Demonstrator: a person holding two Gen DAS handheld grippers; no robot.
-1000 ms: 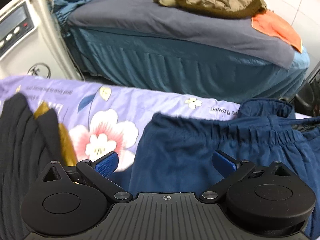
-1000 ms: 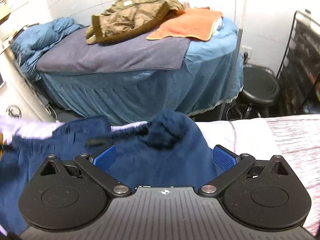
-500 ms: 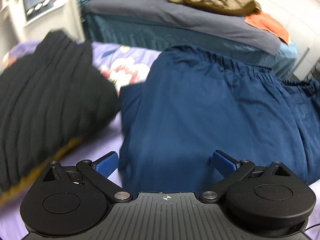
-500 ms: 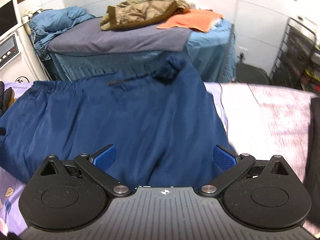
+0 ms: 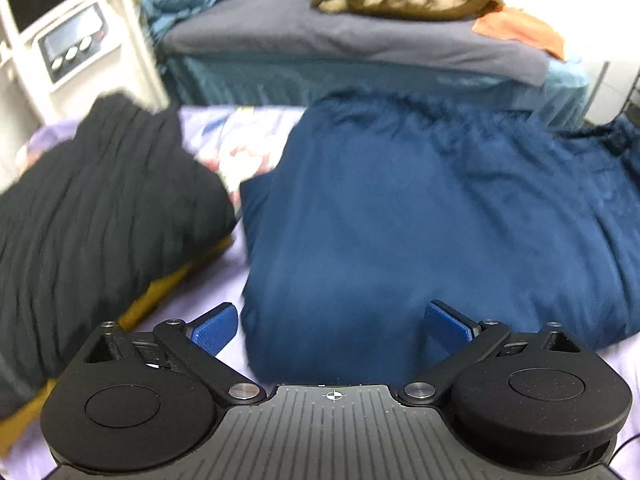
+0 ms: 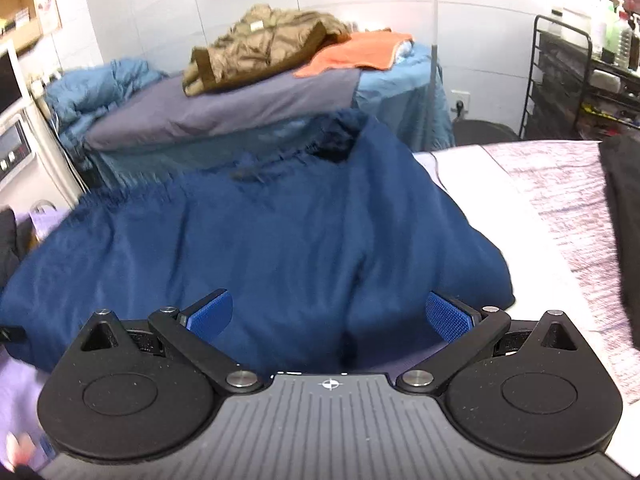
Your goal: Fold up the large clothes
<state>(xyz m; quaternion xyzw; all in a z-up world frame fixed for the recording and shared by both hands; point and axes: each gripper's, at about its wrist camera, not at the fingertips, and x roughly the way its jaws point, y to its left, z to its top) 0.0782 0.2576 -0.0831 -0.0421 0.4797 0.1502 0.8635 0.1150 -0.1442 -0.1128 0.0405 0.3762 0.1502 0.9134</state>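
A pair of navy blue trousers (image 5: 420,216) lies folded over on the purple floral bedsheet (image 5: 208,292), elastic waistband at the far edge. My left gripper (image 5: 332,326) hovers open over the near left part of the garment, nothing between its blue pads. In the right wrist view the same navy trousers (image 6: 260,240) spread across the bed, and my right gripper (image 6: 330,316) stands open above their near edge, holding nothing.
A folded black garment (image 5: 92,216) on a mustard one lies left of the trousers. Another black item (image 6: 624,232) sits at the right. Beyond stands a blue-skirted bed (image 6: 248,120) with an olive jacket (image 6: 260,48) and orange towel (image 6: 360,54). A white machine (image 5: 68,48) stands far left, a black rack (image 6: 580,80) far right.
Both grippers have pulled back and risen from the waistband end toward the near side; the trousers now lie flat and show whole. Both stay open.
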